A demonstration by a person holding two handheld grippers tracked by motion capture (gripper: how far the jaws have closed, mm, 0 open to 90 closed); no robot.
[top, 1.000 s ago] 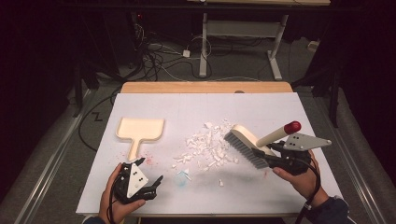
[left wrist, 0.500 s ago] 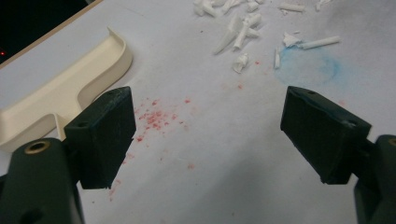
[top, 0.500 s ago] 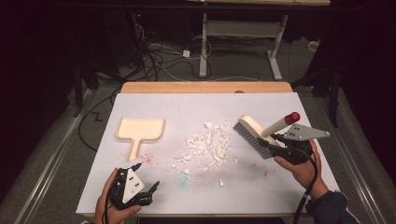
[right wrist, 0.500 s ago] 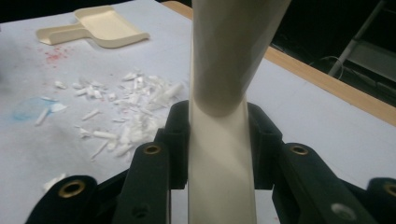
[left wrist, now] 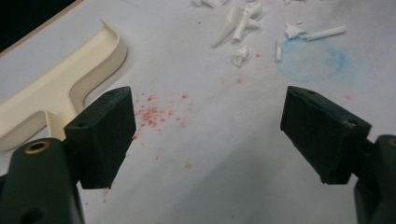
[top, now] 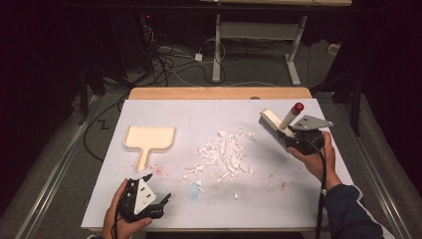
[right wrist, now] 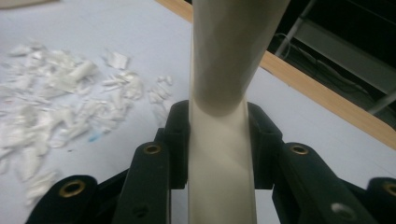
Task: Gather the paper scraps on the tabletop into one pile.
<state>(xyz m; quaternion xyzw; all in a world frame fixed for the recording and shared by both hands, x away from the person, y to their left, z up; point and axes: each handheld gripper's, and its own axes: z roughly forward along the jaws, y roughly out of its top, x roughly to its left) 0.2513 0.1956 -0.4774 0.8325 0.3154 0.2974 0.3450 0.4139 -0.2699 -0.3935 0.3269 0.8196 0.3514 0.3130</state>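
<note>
Right gripper (top: 293, 140) carried the brush (top: 272, 127) farther from the scraps (top: 224, 154).

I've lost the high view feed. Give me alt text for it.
The right tool holds a brush by its handle at the right of a white board, beside a pile of white scraps. A cream dustpan lies at left; the open left tool rests near the front edge.

Brush (top: 275, 127): cream handle, red tip, dark bristles. Dustpan (top: 148, 139): cream, plain. Scraps (top: 222, 155): white, scattered mid-sheet. Sheet (top: 209, 117): pale grey-white, speckled red by the dustpan handle, a faint blue smudge toward the near edge. Table (top: 219, 93): light wood strip along the far edge. Both grippers black.
</note>
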